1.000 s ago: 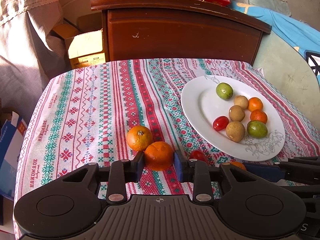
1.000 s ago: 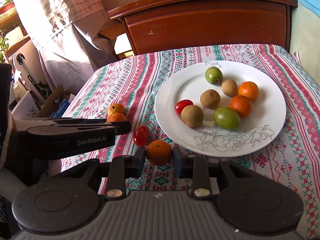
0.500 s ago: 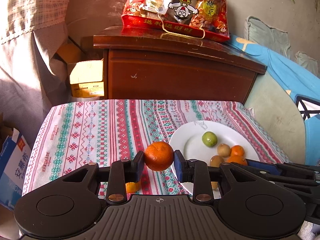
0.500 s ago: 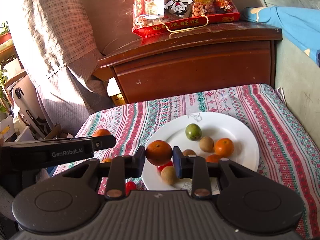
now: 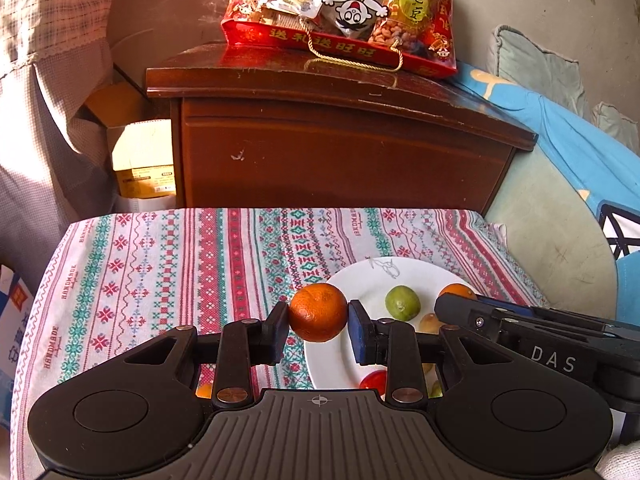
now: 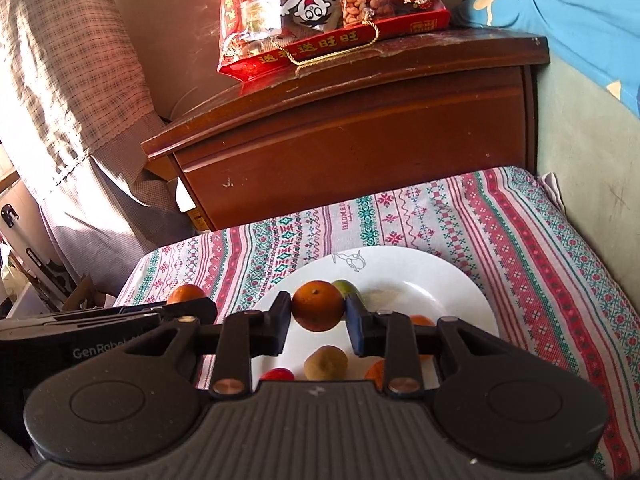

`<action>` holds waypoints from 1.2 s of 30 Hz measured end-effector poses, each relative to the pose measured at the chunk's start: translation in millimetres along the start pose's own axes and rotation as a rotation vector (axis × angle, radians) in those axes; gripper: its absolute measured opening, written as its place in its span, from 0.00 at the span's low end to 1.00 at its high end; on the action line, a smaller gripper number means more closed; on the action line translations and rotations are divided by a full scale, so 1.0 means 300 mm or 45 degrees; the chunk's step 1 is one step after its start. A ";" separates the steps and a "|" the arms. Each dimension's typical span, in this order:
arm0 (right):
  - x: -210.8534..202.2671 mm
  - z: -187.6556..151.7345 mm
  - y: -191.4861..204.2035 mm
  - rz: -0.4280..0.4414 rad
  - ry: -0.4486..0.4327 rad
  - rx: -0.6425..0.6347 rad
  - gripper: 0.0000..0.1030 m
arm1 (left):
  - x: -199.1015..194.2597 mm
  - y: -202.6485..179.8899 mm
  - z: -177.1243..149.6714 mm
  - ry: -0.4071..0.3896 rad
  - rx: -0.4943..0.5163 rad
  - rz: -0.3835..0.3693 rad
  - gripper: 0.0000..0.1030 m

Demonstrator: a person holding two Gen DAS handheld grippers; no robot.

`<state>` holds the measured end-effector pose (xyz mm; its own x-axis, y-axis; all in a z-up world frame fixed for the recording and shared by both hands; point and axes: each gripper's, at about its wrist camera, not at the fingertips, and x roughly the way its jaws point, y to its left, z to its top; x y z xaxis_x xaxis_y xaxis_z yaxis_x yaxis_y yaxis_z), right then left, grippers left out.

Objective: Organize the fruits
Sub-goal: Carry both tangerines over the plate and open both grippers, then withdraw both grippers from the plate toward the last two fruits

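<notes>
Left tongs (image 5: 318, 318) clamp an orange (image 5: 318, 312) between both pads, clear of the cloth-covered surface (image 5: 160, 264). Just beyond and to the right of these tongs lies a white plate (image 5: 360, 280), carrying a green fruit (image 5: 402, 303) right of the held orange, a second small orange (image 5: 456, 291) farther right, a brown fruit (image 5: 430, 323) partly hidden, and a red tomato (image 5: 374, 380) under the right finger. The other tool crosses in from the right, over the plate's edge. A sliver of orange fruit (image 5: 205, 390) shows below the left finger.

Right tongs (image 6: 318, 318) grip a further orange (image 6: 318, 306) the same way, held above the plate (image 6: 420, 280). Directly behind it sits the green fruit (image 6: 348, 288), mostly hidden; below the tongs lie a brown fruit (image 6: 325, 364) and the tomato (image 6: 276, 374); oranges peep out around the right finger. To the left, an orange (image 6: 185, 293) lies off the plate on the cloth, just behind the left tool's tip.

Beyond the surface stands a wooden cabinet (image 6: 360, 132) bearing a red snack bag (image 6: 320, 8).
</notes>
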<state>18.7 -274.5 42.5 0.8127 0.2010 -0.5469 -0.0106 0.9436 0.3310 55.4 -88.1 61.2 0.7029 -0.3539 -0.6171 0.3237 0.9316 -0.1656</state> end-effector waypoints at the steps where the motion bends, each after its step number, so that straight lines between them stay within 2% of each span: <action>1: 0.007 -0.003 -0.005 -0.001 0.008 0.008 0.29 | 0.010 0.000 -0.002 0.008 -0.001 0.000 0.28; 9: 0.052 -0.023 -0.022 -0.014 0.062 0.036 0.30 | 0.093 -0.010 -0.032 0.093 -0.025 -0.002 0.28; 15: 0.044 -0.013 -0.034 -0.027 0.044 0.058 0.32 | 0.115 -0.027 -0.039 0.112 -0.034 0.001 0.29; 18: 0.033 -0.002 -0.035 -0.031 0.030 0.060 0.33 | 0.093 -0.042 -0.025 0.081 -0.013 -0.008 0.31; 20: 0.021 0.009 -0.036 -0.036 0.012 0.069 0.34 | 0.075 -0.046 -0.012 0.060 -0.017 -0.009 0.41; 22: 0.009 0.018 -0.033 -0.034 -0.001 0.065 0.35 | 0.050 -0.052 0.006 0.031 -0.003 0.004 0.46; 25: -0.012 0.025 -0.017 -0.028 -0.018 0.051 0.42 | 0.017 -0.049 0.026 0.011 0.004 0.007 0.48; 29: -0.031 0.018 0.022 0.002 -0.013 0.023 0.43 | -0.029 -0.018 0.044 0.011 -0.031 0.004 0.50; 34: -0.061 -0.007 0.080 0.030 -0.005 -0.027 0.44 | -0.098 0.038 0.059 -0.008 -0.048 0.050 0.51; 36: -0.071 -0.017 0.097 0.045 0.000 -0.032 0.45 | -0.129 0.071 0.060 -0.018 -0.076 0.068 0.55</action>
<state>-1.8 -250.0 60.0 0.8116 0.2343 -0.5351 -0.0541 0.9423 0.3305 46.4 -56.1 95.5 0.7269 -0.3041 -0.6157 0.2471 0.9524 -0.1787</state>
